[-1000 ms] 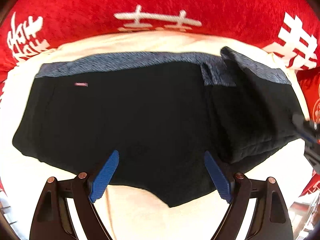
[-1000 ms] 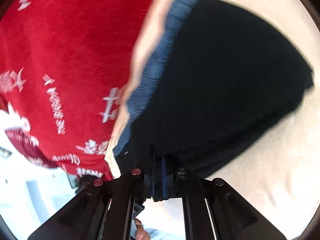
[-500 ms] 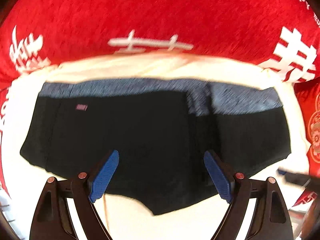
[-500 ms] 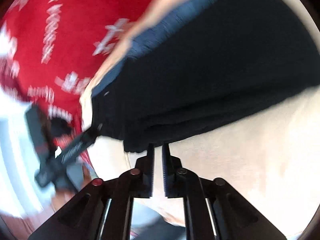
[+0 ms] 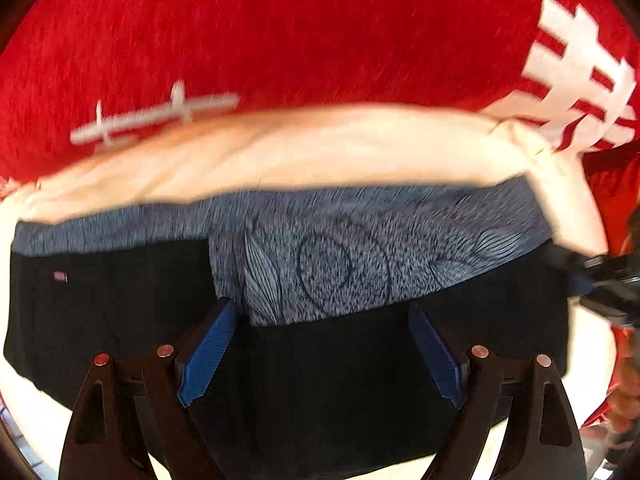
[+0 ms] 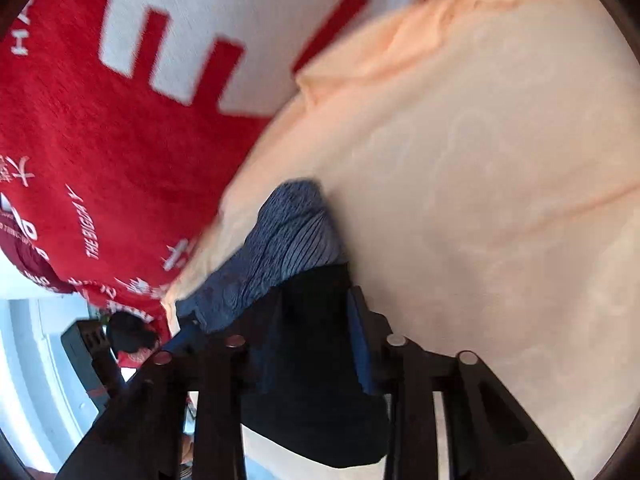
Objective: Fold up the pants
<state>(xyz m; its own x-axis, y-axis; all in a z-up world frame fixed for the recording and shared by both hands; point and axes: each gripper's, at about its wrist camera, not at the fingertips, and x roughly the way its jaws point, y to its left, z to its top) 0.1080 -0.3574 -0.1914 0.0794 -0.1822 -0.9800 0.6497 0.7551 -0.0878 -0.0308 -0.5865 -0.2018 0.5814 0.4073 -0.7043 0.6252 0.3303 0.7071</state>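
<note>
Black pants (image 5: 120,312) (grey waistband) lie on cream cloth (image 5: 320,148). Left claw (image 5: 320,352) gapes wide above them. Right claw (image 6: 312,328) pinches their edge.

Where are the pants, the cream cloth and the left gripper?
pants (image 5: 132,304), left wrist view, on the black fabric below the waistband.
cream cloth (image 6: 500,160), right wrist view, on its bare middle.
left gripper (image 5: 322,356), left wrist view, midway between its blue fingertips.

Black pants (image 5: 120,312) with blue-grey leaf-patterned waistband (image 5: 360,260), cream cloth (image 5: 320,148), red blanket (image 5: 280,32) with white characters, blue-padded fingers (image 5: 208,354)
</note>
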